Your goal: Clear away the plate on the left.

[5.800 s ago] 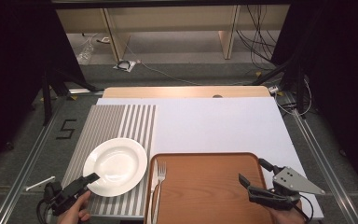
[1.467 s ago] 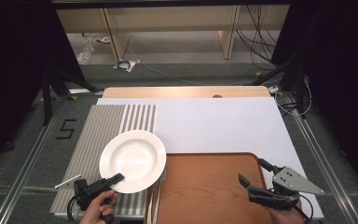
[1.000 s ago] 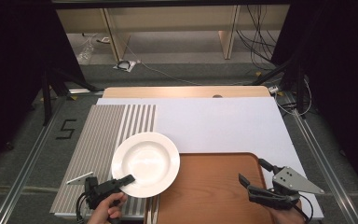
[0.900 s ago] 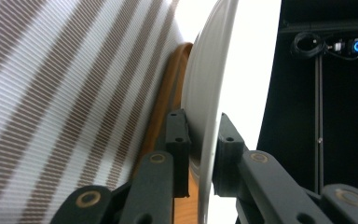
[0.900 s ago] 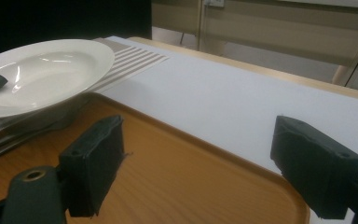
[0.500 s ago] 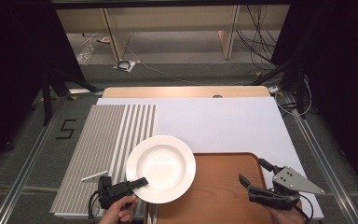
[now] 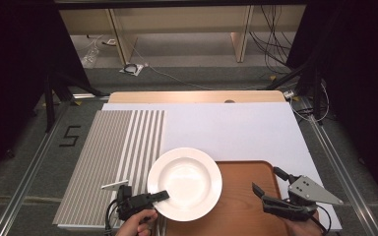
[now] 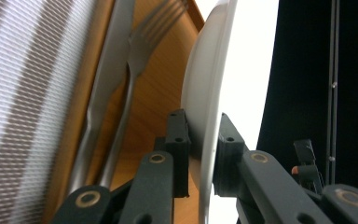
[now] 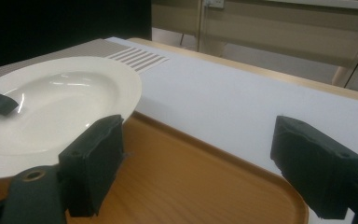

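Left gripper view: jaws of the left gripper (image 8: 200, 154) clamped on the near rim of the white plate (image 8: 209, 84), one pad above, one beneath. Carried level, face up, partly over the wooden tray (image 7: 246, 196) on the bench; round, so no long axis. Probably stiff, glazed, slippery and breakable; rim the only sensible hold. Fork (image 8: 135, 79) and knife (image 8: 107, 74) lying beneath. Right gripper (image 7: 280, 196) gaping wide, empty.

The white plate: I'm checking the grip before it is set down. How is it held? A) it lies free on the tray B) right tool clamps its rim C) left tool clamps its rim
C: the left tool has one jaw on each side of the white plate rim.
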A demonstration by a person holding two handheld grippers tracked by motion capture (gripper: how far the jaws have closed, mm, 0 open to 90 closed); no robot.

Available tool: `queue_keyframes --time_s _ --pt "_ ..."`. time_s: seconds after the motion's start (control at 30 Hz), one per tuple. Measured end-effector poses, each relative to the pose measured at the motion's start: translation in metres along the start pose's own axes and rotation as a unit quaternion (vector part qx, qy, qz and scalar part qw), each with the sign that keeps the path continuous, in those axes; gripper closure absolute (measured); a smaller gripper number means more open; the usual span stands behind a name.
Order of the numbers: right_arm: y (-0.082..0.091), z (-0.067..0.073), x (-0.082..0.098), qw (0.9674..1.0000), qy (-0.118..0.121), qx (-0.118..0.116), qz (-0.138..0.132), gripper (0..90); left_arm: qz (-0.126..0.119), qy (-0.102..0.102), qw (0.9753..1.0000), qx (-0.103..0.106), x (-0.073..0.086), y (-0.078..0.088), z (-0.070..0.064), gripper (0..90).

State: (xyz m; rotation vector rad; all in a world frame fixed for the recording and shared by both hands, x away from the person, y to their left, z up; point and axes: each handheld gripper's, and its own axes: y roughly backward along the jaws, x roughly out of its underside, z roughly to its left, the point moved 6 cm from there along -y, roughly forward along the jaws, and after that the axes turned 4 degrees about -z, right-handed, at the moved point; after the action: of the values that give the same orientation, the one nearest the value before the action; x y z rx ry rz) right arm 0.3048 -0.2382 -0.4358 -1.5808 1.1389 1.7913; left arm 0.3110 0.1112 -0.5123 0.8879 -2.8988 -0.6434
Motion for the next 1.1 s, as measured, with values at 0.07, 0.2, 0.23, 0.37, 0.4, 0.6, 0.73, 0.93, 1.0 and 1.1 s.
queue_keyframes --time_s 0.07,0.2,0.23,0.37,0.4,0.6,0.73,0.93,1.0,1.1 --pt "0.000 0.000 0.000 1.0000 0.000 0.000 0.000 18.3 0.007 -0.003 1.0000 -0.001 0.002 -0.002 -0.001 79.1" --pt "0.000 0.000 0.000 1.0000 0.001 -0.001 -0.001 18.2 0.017 -0.011 0.9998 -0.004 0.007 -0.008 -0.002 79.0" --pt "0.000 0.000 0.000 1.0000 0.001 -0.001 -0.001 18.2 0.017 -0.011 0.9998 -0.006 0.008 -0.009 -0.002 79.0" --pt "0.000 0.000 0.000 1.0000 0.002 0.000 -0.003 18.2 0.026 -0.014 0.9995 -0.007 0.012 -0.014 -0.003 78.9" --pt "0.000 -0.001 0.000 1.0000 0.003 0.000 -0.003 18.2 0.028 -0.014 0.9995 -0.008 0.013 -0.015 -0.003 78.9" --pt "0.000 -0.001 -0.001 1.0000 0.003 0.000 -0.003 18.2 0.042 -0.019 0.9989 -0.010 0.020 -0.023 -0.005 78.8" --pt "0.000 -0.001 -0.001 1.0000 0.003 0.000 -0.003 18.2 0.052 -0.023 0.9983 -0.011 0.025 -0.028 -0.006 78.7" --pt "0.000 0.000 0.000 1.0000 -0.001 0.000 -0.002 18.2 0.064 -0.026 0.9975 -0.015 0.031 -0.035 -0.007 78.7" --pt "0.000 0.000 0.000 1.0000 0.000 0.000 -0.001 18.2 0.068 -0.027 0.9972 -0.015 0.033 -0.037 -0.007 78.6" --pt "0.000 0.000 0.000 1.0000 0.001 0.000 0.001 18.2 0.073 -0.028 0.9968 -0.017 0.035 -0.041 -0.007 78.5"
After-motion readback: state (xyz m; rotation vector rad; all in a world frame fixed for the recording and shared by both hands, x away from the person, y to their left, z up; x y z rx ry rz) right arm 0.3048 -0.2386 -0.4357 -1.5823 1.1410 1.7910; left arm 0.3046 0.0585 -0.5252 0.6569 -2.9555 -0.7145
